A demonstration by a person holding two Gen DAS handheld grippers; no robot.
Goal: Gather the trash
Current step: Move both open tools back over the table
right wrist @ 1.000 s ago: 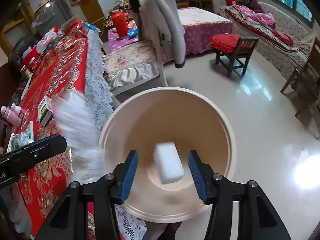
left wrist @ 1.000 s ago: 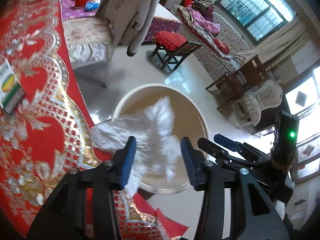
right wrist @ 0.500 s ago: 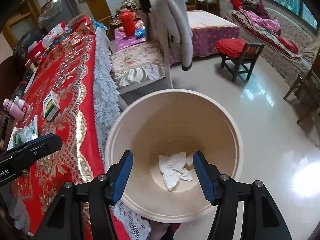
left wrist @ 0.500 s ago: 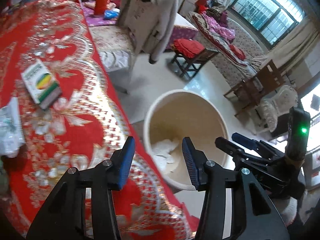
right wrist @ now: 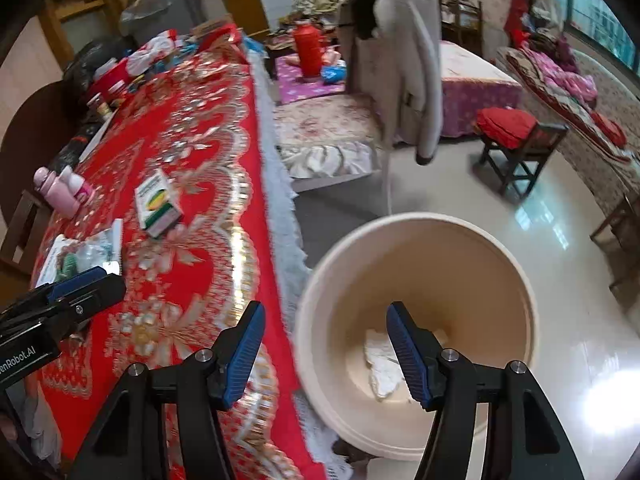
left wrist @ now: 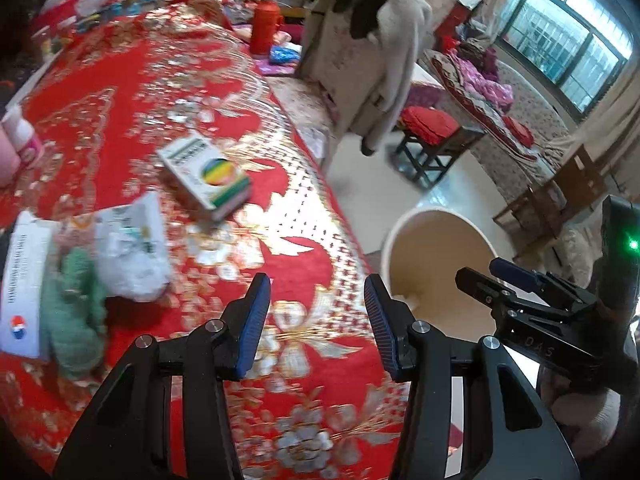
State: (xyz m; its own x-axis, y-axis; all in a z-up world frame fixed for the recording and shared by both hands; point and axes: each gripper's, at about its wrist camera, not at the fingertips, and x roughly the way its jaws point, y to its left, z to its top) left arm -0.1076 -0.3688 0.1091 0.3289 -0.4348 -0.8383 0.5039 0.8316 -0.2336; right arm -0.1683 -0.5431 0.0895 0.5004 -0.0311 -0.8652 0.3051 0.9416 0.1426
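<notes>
Partly done: white crumpled tissue (right wrist: pixel 382 364) already in the cream bin (right wrist: pixel 516 272), lower right of frame. Left on red tablecloth (left wrist: pixel 160 92), mid-left: crumpled wrappers (left wrist: pixel 132 248). Left gripper (left wrist: pixel 316 316) and right gripper (right wrist: pixel 324 348) both parted, gripping nothing.

The bucket (left wrist: pixel 436 264) hides partly behind the tablecloth's (left wrist: pixel 160 92) right edge; crumpled tissues (right wrist: pixel 382 364) sit behind a fingertip (right wrist: pixel 408 354).

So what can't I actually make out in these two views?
- Crumpled tissue in the cream bin: right wrist view, partly behind a blue finger; left wrist view shows a sliver only.
- Text on the green-and-white box: motion blur, both views.
- Plastic-and-green clutter: blurred; right wrist view, left gripper covers it.
- Bin's base: cut off.
</notes>
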